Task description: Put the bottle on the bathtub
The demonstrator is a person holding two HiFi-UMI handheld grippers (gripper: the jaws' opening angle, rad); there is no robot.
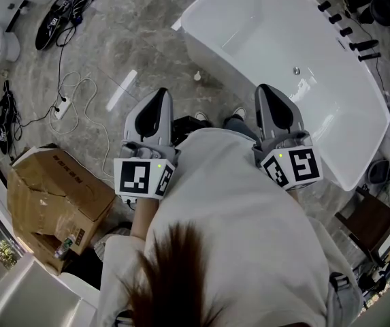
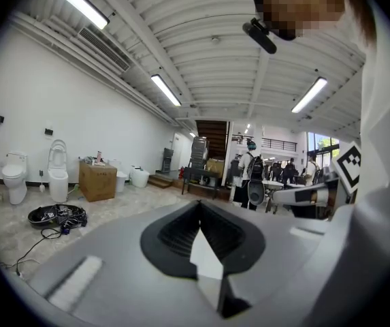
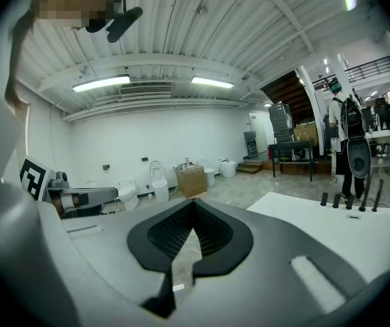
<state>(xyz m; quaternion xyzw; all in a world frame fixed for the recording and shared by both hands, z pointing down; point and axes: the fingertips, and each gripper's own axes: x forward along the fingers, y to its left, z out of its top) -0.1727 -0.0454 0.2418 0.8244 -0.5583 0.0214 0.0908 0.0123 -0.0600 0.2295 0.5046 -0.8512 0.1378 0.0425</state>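
The white bathtub (image 1: 303,67) stands on the marble floor at the upper right of the head view; its rim (image 3: 324,223) also shows low in the right gripper view. A small pale object, perhaps the bottle (image 1: 197,76), stands on the floor by the tub's near wall. I hold both grippers close to my chest. The left gripper (image 1: 159,95) points toward the floor with its jaws closed together and nothing in them (image 2: 199,204). The right gripper (image 1: 266,89) points at the tub's near side, also shut and empty (image 3: 193,201).
Several black fittings (image 1: 348,26) stand on the tub's far rim. A cardboard box (image 1: 52,189) sits at lower left, with a white cable and power strip (image 1: 62,107) and a black bag (image 1: 64,12) on the floor. Toilets (image 2: 57,172) line the wall; people stand in the background.
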